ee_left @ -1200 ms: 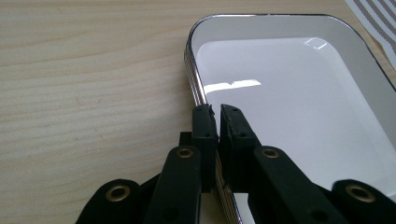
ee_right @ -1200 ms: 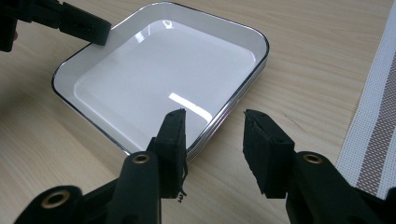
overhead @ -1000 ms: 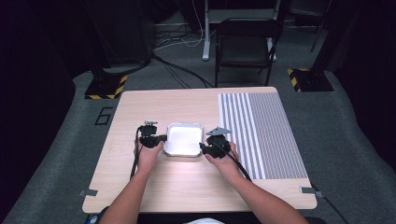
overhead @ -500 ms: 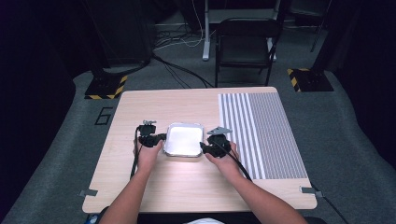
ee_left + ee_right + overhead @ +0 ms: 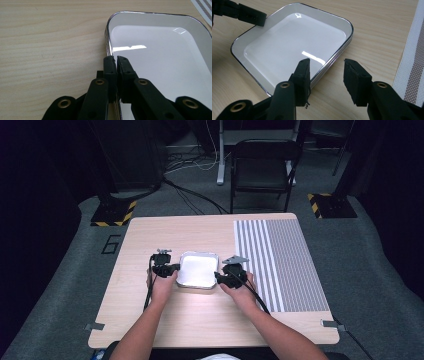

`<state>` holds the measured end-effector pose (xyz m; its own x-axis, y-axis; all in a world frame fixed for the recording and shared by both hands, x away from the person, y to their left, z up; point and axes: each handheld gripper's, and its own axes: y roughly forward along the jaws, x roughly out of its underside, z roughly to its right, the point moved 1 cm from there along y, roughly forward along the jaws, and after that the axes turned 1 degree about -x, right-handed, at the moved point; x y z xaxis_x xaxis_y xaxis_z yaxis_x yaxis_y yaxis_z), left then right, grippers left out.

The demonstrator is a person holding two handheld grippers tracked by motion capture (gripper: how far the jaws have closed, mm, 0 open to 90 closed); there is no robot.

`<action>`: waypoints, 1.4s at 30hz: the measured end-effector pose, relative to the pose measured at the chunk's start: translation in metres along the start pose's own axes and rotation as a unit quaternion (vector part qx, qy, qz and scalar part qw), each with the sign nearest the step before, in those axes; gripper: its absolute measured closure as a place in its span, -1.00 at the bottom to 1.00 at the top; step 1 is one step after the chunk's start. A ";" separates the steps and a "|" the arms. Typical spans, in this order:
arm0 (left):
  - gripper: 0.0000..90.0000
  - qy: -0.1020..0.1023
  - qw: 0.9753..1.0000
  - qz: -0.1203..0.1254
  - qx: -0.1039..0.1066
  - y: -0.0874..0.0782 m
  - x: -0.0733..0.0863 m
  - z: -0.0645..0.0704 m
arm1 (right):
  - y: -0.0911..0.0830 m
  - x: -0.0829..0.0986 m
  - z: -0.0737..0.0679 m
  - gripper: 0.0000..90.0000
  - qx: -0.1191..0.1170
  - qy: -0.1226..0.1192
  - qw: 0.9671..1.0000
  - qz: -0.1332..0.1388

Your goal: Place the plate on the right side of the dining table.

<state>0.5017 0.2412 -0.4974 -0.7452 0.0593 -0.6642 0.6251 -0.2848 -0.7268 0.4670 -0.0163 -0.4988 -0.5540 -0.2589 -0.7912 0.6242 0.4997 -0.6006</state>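
Tray (image 5: 198,270) on table (image 5: 210,320), striped mat (image 5: 280,265) apparently just right.

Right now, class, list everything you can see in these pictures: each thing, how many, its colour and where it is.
Tray: one, white with a silver rim, table middle.
Striped mat: one, grey and white, right part of the table.
Table: one, light wood.
Folding chair: one, black, beyond the table.
Left gripper: one, black, shut on the tray's left rim.
Right gripper: one, black, open astride the tray's right rim.
Forearms: two, entering from the bottom.
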 end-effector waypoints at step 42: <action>0.93 -0.045 0.995 -0.010 0.089 -0.001 0.002 -0.013 | 0.022 -0.001 0.006 0.34 -0.021 0.022 0.999 -0.040</action>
<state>0.5030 0.2534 -0.5002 -0.7801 -0.0174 -0.6255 0.5650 -0.4491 -0.6922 0.4845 -0.0101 -0.5124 -0.6258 -0.2627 -0.7344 0.5543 0.5127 -0.6557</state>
